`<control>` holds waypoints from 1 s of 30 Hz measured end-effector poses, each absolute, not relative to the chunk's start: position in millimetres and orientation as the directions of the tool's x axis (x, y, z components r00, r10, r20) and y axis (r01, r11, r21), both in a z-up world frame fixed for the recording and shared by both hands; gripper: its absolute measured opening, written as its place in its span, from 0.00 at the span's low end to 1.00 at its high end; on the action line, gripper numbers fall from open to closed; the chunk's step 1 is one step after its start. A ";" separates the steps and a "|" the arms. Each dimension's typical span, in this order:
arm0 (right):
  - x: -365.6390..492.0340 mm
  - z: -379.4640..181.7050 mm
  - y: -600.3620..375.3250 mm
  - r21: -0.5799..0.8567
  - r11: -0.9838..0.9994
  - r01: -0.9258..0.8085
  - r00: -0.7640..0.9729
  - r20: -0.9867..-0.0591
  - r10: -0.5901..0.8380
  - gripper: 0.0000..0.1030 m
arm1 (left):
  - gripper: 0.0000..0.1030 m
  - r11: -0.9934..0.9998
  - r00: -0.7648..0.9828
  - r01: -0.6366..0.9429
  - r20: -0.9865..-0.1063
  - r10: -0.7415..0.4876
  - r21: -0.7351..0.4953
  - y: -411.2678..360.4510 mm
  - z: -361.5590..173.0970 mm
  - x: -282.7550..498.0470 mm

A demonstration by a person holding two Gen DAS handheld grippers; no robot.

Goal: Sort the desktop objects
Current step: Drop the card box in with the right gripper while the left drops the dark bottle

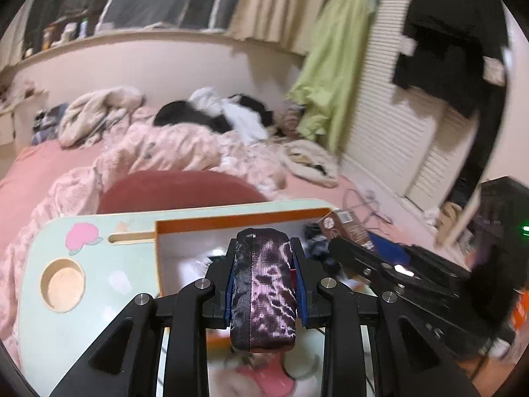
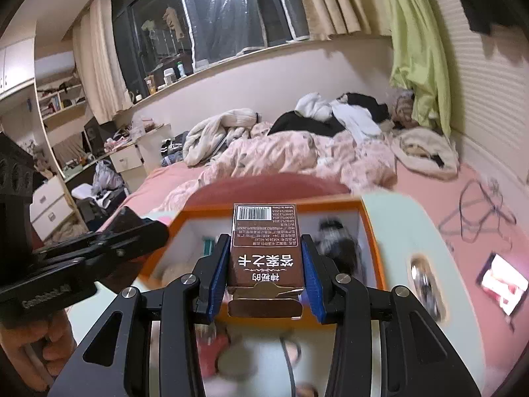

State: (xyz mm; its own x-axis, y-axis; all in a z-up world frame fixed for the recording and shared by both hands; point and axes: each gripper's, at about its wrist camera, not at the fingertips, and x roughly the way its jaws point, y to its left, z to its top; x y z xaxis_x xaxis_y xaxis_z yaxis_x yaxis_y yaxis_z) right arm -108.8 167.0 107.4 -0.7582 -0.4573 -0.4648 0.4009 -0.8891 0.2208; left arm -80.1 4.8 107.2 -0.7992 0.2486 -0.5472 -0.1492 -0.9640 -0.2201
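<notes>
Left tool (image 1: 263, 278) clamped on purple pouch (image 1: 263, 289), right tool (image 2: 264, 276) on brown carton (image 2: 264, 248), above orange-rimmed box (image 2: 330, 205).

Items inside the orange-rimmed bin (image 2: 370, 251) are blurred.

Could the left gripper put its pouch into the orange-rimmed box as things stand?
Probably yes. The left gripper is shut on the purple pouch, and the orange-rimmed box lies open-topped just ahead and below. The right gripper alongside holds a brown carton but does not block the way.
</notes>
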 end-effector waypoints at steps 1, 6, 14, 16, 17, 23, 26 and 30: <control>-116.4 107.6 160.3 0.211 -0.889 0.407 -0.752 -0.475 -0.457 0.41 | 0.37 -0.966 -0.783 -0.126 -0.575 0.237 -0.226 2.8 98.6 -87.9; -145.4 61.8 146.6 0.137 -0.934 0.331 -0.677 -0.655 -0.336 0.55 | 0.63 -0.981 -0.771 -0.107 -0.609 0.186 -0.164 4.5 65.3 -100.8; -126.8 72.9 159.6 0.096 -0.937 0.337 -0.756 -0.565 -0.330 0.61 | 0.73 -0.982 -0.840 -0.107 -0.516 0.171 -0.153 -0.8 85.0 -76.6; -114.7 82.8 169.0 0.119 -0.939 0.322 -0.794 -0.506 -0.337 0.62 | 0.80 -0.982 -0.859 -0.094 -0.486 0.164 -0.164 -7.8 95.2 -58.4; -109.1 86.4 175.3 0.137 -0.936 0.325 -0.802 -0.485 -0.349 0.62 | 0.87 -0.982 -0.864 -0.088 -0.478 0.158 -0.164 -8.4 99.8 -49.1; -70.5 77.9 189.7 0.162 -0.913 0.375 -0.738 -0.544 -0.400 0.70 | 0.94 -0.989 -0.824 -0.090 -0.549 0.138 -0.114 -11.5 79.8 8.0; -60.0 52.5 185.1 0.123 -0.911 0.393 -0.659 -0.653 -0.372 0.70 | 0.94 -0.993 -0.771 -0.071 -0.627 0.115 -0.094 -10.5 48.5 16.0; -59.0 27.3 176.3 0.042 -0.911 0.411 -0.608 -0.731 -0.308 0.70 | 0.94 -0.998 -0.705 0.024 -0.709 0.022 -0.056 -16.2 8.0 9.4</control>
